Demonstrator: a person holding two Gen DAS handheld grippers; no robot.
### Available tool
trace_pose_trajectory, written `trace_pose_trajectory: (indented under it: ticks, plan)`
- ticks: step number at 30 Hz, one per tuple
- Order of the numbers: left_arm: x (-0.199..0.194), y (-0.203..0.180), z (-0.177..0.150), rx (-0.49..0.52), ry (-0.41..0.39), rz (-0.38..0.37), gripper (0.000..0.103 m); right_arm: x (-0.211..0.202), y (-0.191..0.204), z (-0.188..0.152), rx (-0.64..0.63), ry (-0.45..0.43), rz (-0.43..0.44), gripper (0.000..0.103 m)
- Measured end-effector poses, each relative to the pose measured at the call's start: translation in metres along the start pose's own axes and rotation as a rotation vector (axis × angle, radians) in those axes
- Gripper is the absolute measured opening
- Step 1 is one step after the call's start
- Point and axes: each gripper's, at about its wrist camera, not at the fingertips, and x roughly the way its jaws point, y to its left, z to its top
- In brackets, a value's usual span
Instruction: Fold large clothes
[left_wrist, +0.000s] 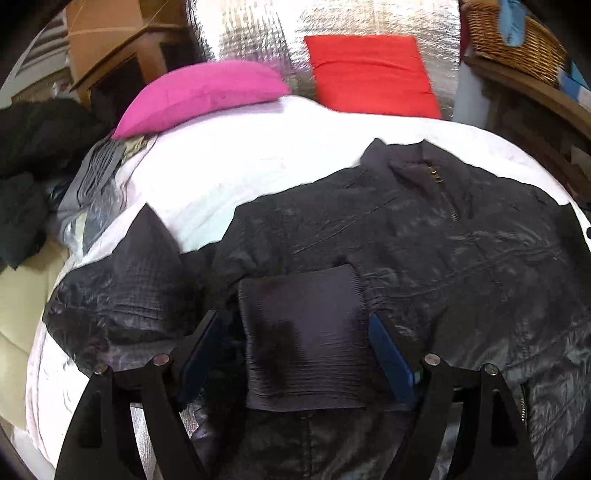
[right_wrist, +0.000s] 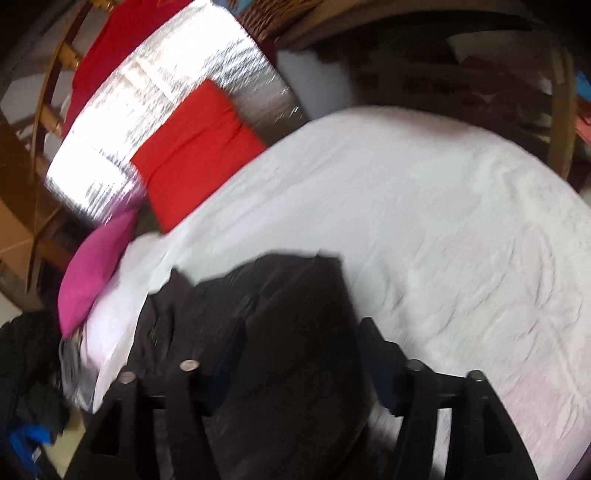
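With the black shiny quilted jacket (left_wrist: 424, 236) lying zip-up across the white-sheeted bed (left_wrist: 229, 166), both tongs, left (left_wrist: 301, 354) and right (right_wrist: 301, 365), stand open astride ribbed cuffs (left_wrist: 301, 332), apparently just laid inward for folding.

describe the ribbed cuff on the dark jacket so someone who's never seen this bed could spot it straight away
Start at the bed's white sheet and find the dark jacket spread across it. In the left wrist view, the cuff lies on the jacket's near part, between the blue pads of the left gripper. Unlike the shiny, crinkled shell around it, it is a matte knit rectangle with fine ribs.
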Motion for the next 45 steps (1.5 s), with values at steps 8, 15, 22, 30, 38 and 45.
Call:
trace_pose_trajectory:
  ticks: [8,15,22,30,38,45]
  plan:
    - [0.011,-0.007,-0.001,0.005,0.029,0.026,0.081,0.05,-0.017,0.01,-0.025,0.128,0.003,0.035]
    - [0.018,-0.006,-0.001,-0.006,0.065,0.046,0.081,0.022,0.004,0.016,-0.094,0.025,-0.018,0.027]
    - [0.013,-0.004,-0.002,0.011,0.062,0.043,0.081,0.033,-0.015,0.013,0.014,0.142,0.006,0.036]
    - [0.0,0.002,-0.001,-0.019,0.046,0.02,0.081,-0.02,-0.013,-0.013,-0.046,0.19,0.052,0.076]
    - [-0.002,0.003,-0.015,0.029,0.074,0.047,0.081,-0.03,-0.032,-0.062,-0.085,0.276,0.014,0.056]
    - [0.001,0.009,-0.021,0.03,0.09,0.047,0.081,-0.055,-0.055,-0.055,0.065,0.21,0.148,0.056]
